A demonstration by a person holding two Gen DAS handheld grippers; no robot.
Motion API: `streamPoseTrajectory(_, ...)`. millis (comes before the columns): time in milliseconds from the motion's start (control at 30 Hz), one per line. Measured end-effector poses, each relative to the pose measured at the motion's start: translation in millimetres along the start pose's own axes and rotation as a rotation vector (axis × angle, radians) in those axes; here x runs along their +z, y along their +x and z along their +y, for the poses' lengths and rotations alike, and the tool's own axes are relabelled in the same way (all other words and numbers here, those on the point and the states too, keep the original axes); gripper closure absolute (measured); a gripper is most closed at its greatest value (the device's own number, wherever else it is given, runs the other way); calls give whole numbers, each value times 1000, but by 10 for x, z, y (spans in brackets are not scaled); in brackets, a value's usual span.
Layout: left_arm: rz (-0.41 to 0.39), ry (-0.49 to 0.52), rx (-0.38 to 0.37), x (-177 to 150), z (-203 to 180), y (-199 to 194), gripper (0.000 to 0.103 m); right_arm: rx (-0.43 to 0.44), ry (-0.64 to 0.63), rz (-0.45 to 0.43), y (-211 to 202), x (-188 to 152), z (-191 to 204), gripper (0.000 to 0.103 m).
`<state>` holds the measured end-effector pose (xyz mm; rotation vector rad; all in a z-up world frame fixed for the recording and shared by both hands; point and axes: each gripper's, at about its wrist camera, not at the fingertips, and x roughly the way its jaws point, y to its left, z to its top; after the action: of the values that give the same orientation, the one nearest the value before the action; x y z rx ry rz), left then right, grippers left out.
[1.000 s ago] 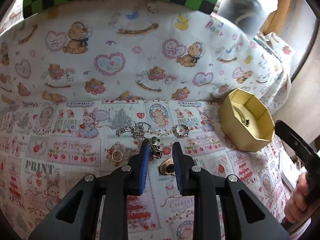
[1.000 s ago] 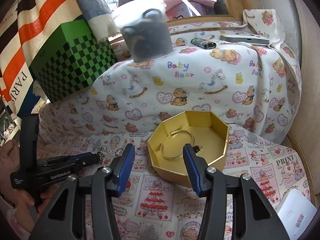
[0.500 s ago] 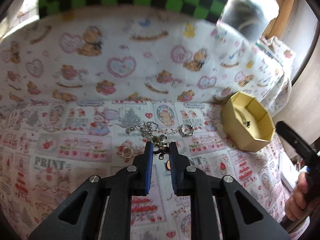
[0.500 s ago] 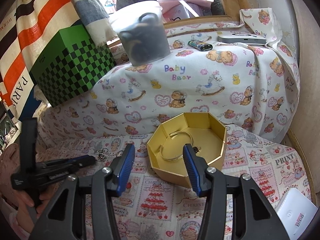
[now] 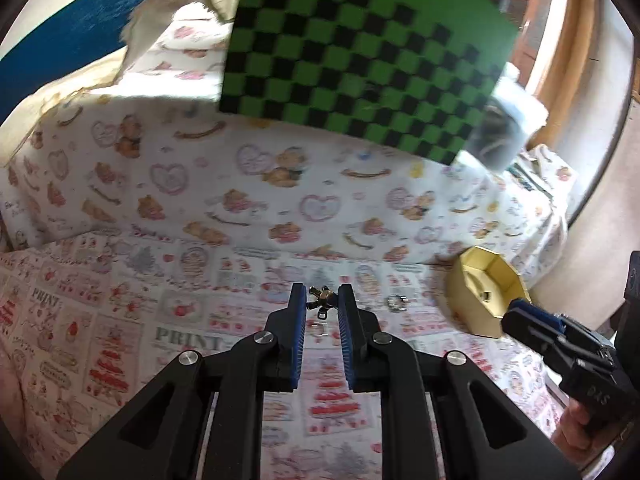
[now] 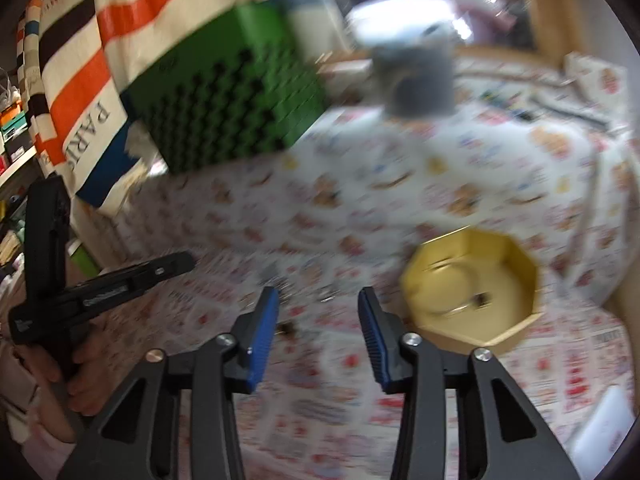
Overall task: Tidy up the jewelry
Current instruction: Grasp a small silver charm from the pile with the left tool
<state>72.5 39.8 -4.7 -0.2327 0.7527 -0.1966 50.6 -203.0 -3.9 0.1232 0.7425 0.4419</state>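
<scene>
Left gripper (image 5: 322, 307): fingers closed on a small gold charm (image 5: 321, 295), pinched at the very tips and lifted clear of the printed cloth (image 5: 120, 320). A small loop hangs below the charm between the fingers. The hold looks shallow, in my judgement.

Right gripper (image 6: 318, 312): fingers spread wide, holding nothing, hovering above the cloth just left of the gold box (image 6: 472, 292). This view is badly smeared, so fine detail is unreliable.

The gold box stands open on the cloth to the right, with a thin bangle (image 6: 452, 280) and a small dark piece inside. A silver ring (image 5: 396, 302) lies on the cloth between the left gripper and the box; other loose pieces near the right gripper are too blurred to name.

Step in hand, as judged: carry the charm to the box. Keep the squeeze steady, travel level and unhurried, bring the tips over the box opening before releasing, and release low so the charm does not bounce out.

Pose: left gripper points forward, roughly level, raised above the cloth. Right gripper angles down toward the cloth.
</scene>
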Motion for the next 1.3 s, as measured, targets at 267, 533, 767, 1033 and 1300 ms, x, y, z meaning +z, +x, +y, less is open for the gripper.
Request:
streamPoseTrajectory(267, 24, -71, 27, -21, 201, 152, 88, 15, 36, 164, 728, 159, 280, 82)
streamPoseTrajectory(533, 25, -110, 29, -7, 334, 155, 88, -63, 35, 226, 1180, 163, 332, 90)
streamPoseTrajectory(767, 30, -71, 39, -17, 286, 176, 88, -85, 6, 258, 1308, 141, 364, 96)
streamPoseTrajectory(1033, -20, -7, 53, -17, 146, 45, 88, -92, -50, 226, 934, 79, 375, 96)
streamPoseTrajectory(1300, -29, 33, 43, -61, -26, 7, 88, -55, -60, 182, 431, -44, 179, 96)
